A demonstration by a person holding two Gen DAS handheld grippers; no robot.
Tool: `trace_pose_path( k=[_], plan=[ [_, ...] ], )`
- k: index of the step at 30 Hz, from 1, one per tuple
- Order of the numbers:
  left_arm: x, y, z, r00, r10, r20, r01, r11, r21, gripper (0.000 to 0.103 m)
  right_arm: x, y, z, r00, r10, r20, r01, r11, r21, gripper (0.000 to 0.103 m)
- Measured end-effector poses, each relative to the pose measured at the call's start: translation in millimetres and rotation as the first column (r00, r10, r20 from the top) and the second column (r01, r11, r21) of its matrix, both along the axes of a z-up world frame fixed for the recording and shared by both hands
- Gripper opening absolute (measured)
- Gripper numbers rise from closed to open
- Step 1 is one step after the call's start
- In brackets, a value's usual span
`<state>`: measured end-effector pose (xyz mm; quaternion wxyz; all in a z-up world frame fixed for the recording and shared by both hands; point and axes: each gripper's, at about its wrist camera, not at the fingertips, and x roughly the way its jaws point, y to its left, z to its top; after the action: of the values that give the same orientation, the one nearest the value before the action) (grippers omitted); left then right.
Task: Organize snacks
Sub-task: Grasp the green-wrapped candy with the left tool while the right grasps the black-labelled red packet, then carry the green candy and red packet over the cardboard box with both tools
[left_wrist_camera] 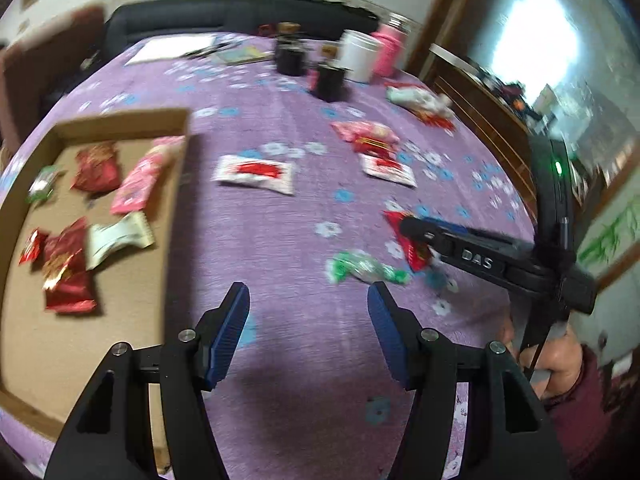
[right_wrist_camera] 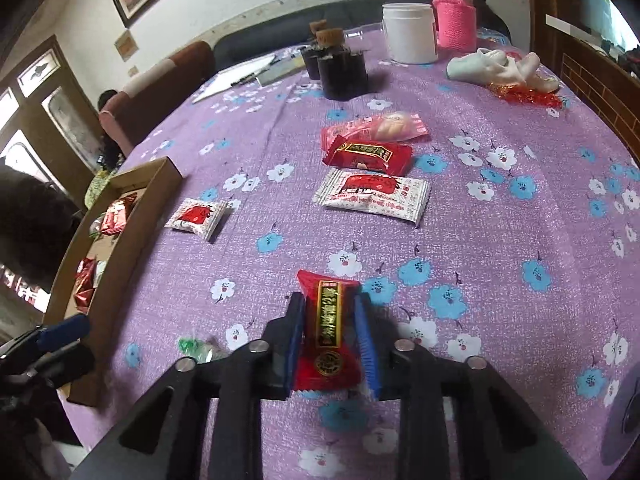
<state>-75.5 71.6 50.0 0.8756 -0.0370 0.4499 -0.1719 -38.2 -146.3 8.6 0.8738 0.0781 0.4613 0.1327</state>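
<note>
My right gripper (right_wrist_camera: pixel 329 310) is shut on a red snack packet (right_wrist_camera: pixel 329 332) with a gold label, just above the purple floral tablecloth; the packet also shows in the left wrist view (left_wrist_camera: pixel 412 246). My left gripper (left_wrist_camera: pixel 309 300) is open and empty over the cloth, right of a cardboard tray (left_wrist_camera: pixel 120 120) that holds several snack packets. A green candy (left_wrist_camera: pixel 366 268) lies just ahead of it. Loose on the cloth are a small white-red packet (right_wrist_camera: pixel 198 218), a long white-red packet (right_wrist_camera: pixel 374 196), a red packet (right_wrist_camera: pixel 368 156) and a pink packet (right_wrist_camera: pixel 384 126).
At the far side stand dark jars (right_wrist_camera: pixel 340 70), a white tub (right_wrist_camera: pixel 410 34), a pink-sleeved bottle (right_wrist_camera: pixel 456 20), a crumpled cloth (right_wrist_camera: pixel 502 68) and papers (right_wrist_camera: pixel 236 76). A sofa runs behind the table. The tray (right_wrist_camera: pixel 132 216) sits at the table's left edge.
</note>
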Motion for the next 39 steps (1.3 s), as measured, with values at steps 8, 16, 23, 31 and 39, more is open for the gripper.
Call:
trace_pose_path(
  k=[8,16,23,31,39],
  plan=[
    [5.0,-58.8,-10.8,0.963,-0.241,0.119,0.212,0.954,0.213,0.06,5.0,14.4,-5.9,0.998,0.049,0.036,-0.047,0.997,-0.059,0.038],
    [31.8,-82.6,-36.7,0.929,-0.369,0.033,0.353,0.908,0.225,0.06,-0.6,-20.8,-7.5,1.0,-0.019,0.024,0.019,1.0,0.001,0.02],
    [22.9,-88.6,-38.1,0.939,-0.344,0.002,0.335,0.915,0.225,0.021,-3.4,-28.4,-8.6,0.999,-0.03,0.036,0.029,0.999,0.035,0.02],
    [15.4,-86.3,-36.4,0.953,-0.302,0.007,0.296,0.939,0.175,0.021,-7.1,-28.0,-8.1,0.998,-0.033,0.049,0.032,0.999,0.027,0.02],
    [-3.9,-53.8,-8.6,0.979,-0.195,0.062,0.189,0.979,0.081,0.021,-18.5,-24.1,5.0,0.997,-0.028,0.075,0.025,0.999,0.034,0.019]
  ],
)
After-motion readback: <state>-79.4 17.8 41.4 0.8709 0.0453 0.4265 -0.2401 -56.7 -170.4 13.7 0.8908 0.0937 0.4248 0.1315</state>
